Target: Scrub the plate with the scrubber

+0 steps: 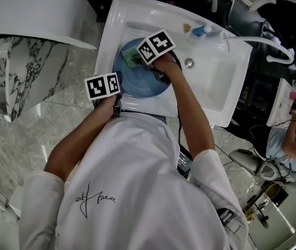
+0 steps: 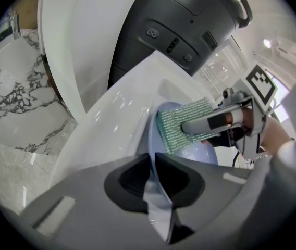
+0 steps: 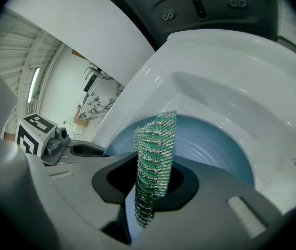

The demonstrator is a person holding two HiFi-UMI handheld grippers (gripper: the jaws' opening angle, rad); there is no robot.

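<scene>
A blue plate (image 1: 137, 83) lies in the left part of the white sink (image 1: 218, 90). My left gripper (image 1: 120, 94) is at the plate's near-left rim, shut on that rim. In the left gripper view the thin plate (image 2: 197, 151) edge runs between the jaws of the left gripper (image 2: 153, 164). My right gripper (image 1: 140, 61) is over the plate's far side, shut on a green mesh scrubber (image 1: 131, 58). The scrubber (image 3: 156, 150) stands up from the jaws of the right gripper (image 3: 150, 187) and lies against the plate (image 3: 218, 145). The scrubber (image 2: 182, 125) rests flat on the plate's face.
A blue-capped bottle (image 1: 200, 31) lies on the sink's far ledge, and the drain (image 1: 189, 63) sits right of the plate. A dark rounded body (image 2: 184, 25) looms over the basin. Marbled stone (image 1: 28, 72) is to the left. Another person (image 1: 294, 145) sits at far right.
</scene>
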